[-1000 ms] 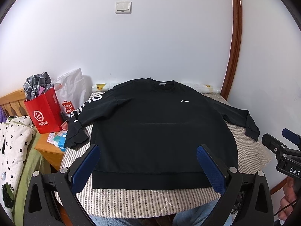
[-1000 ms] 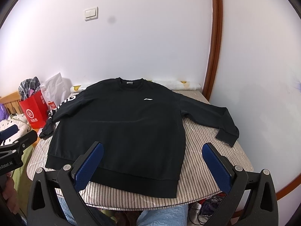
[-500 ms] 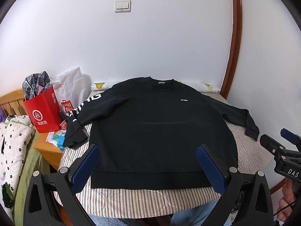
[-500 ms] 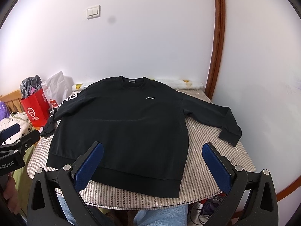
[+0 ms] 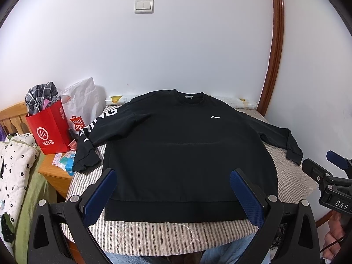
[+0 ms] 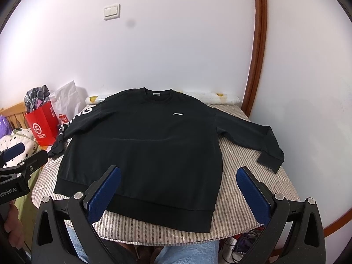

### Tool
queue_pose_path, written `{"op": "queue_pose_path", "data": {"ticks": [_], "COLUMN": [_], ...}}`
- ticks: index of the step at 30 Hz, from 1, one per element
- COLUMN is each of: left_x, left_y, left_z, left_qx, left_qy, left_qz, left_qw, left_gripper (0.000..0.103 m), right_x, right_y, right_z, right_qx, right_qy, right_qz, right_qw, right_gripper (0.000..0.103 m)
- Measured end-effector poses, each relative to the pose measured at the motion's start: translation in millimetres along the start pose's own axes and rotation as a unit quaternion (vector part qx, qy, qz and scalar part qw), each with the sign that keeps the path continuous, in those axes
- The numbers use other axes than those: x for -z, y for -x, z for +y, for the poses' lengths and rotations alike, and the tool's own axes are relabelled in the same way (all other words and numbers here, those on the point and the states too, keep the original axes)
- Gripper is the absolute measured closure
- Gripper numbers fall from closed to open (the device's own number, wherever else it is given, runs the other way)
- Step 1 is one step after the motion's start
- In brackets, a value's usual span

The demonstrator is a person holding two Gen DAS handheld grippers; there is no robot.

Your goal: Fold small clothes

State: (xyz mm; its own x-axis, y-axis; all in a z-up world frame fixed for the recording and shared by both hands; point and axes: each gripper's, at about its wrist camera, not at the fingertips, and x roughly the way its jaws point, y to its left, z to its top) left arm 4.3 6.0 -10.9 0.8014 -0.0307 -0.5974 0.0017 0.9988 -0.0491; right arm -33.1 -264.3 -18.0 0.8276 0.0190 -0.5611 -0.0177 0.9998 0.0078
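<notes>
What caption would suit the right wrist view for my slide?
Open right tool poised above black sweatshirt spread flat on striped table, sleeves out, unfolded.

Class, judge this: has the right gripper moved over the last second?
Yes. In the right wrist view the light switch has slid rightward and the sweatshirt too, so the right gripper swung slightly left.

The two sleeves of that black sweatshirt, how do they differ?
The left sleeve carries big white letters; the right sleeve is plain black. The left sleeve's cuff hangs over the table edge, near the red bag, while the right sleeve lies wholly on the striped cloth. Both are spread outward from the sweatshirt, unfolded, and neither is held.
</notes>
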Motion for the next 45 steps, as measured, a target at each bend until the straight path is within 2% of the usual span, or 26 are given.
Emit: {"op": "queue_pose_path", "data": {"ticks": [11,16,22,25,30,33,35,41,45], "left_x": [2,0,-1,2,12,17,18,12,8], "left_y": [-3,-29,-76,-103,-149,-174,-188,-228,-251], "left_z": [-2,13,57,85,141,168,184,214,223], "left_qx": [-0.002,-0.013,-0.028,-0.049,-0.082,-0.092,-0.092,-0.099,-0.14], "left_qy": [-0.005,0.01,0.039,0.056,0.095,0.112,0.12,0.134,0.122], "left_qz": [-0.006,0.014,0.053,0.071,0.105,0.122,0.123,0.124,0.134], "left_qw": [1.0,0.9998,0.9975,0.9947,0.9865,0.9818,0.9807,0.9782,0.9734], "left_gripper": [0.0,0.0,0.0,0.001,0.007,0.015,0.022,0.027,0.03], "right_x": [3,5,2,-2,-5,-6,-6,-5,-5], "right_y": [-4,-18,-61,-84,-119,-140,-154,-190,-214], "right_z": [-1,1,3,3,5,9,14,26,35], "right_qx": [-0.004,-0.015,-0.009,-0.008,-0.011,-0.011,-0.011,-0.008,-0.012], "right_qy": [-0.002,0.001,0.002,-0.004,-0.014,-0.016,-0.016,-0.01,0.003], "right_qz": [-0.004,0.0,0.033,0.044,0.053,0.06,0.07,0.097,0.121], "right_qw": [1.0,1.0,0.999,0.999,0.998,0.998,0.997,0.995,0.993], "right_gripper": [0.0,0.0,0.0,0.0,0.0,0.0,0.0,0.0,0.0]}}
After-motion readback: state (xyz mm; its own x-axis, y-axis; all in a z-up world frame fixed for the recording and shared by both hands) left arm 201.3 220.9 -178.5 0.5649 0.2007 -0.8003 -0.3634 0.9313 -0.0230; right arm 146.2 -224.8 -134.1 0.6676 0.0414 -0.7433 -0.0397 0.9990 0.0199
